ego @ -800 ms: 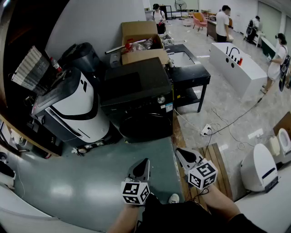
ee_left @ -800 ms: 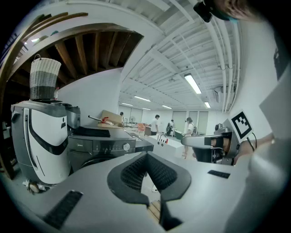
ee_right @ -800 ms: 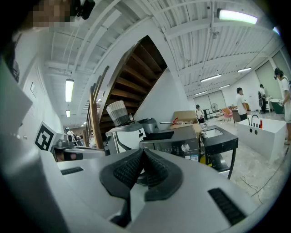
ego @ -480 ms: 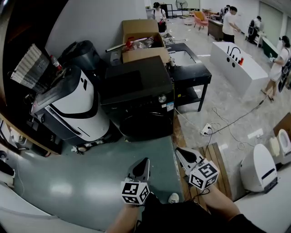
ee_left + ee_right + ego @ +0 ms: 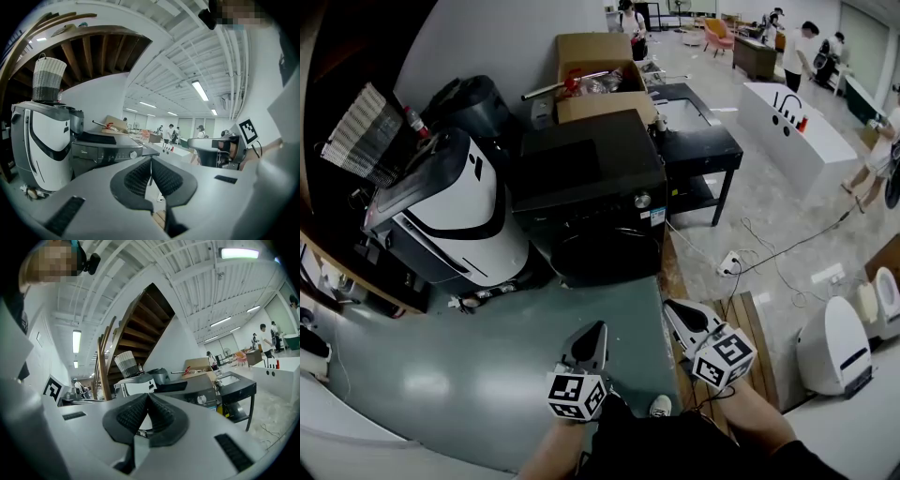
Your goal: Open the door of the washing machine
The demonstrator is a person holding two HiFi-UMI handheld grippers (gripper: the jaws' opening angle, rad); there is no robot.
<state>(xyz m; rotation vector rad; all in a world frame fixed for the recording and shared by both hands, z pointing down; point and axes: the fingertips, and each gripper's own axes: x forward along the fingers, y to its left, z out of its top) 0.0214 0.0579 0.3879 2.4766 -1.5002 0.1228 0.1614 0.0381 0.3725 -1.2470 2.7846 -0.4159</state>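
The black front-loading washing machine [image 5: 591, 202] stands against the wall ahead, and its round door [image 5: 605, 251] is closed. It also shows in the left gripper view [image 5: 105, 152] and in the right gripper view [image 5: 197, 397], still some way off. My left gripper [image 5: 598, 330] is held low over the green floor, pointing at the machine, jaws shut with nothing between them [image 5: 151, 160]. Beside it, my right gripper [image 5: 673, 312] is also shut and empty [image 5: 147, 395]. Neither gripper touches the machine.
A white and black appliance [image 5: 450, 211] stands left of the washer. A cardboard box [image 5: 595, 70] sits behind it and a black table [image 5: 698, 150] stands to its right. A power strip with its cable [image 5: 731, 265] and a wooden pallet [image 5: 750, 323] lie on the floor at right. People stand far back.
The washer sits slightly nearer and larger in the head view. People in the background have walked on. Both grippers keep their places and stay shut.
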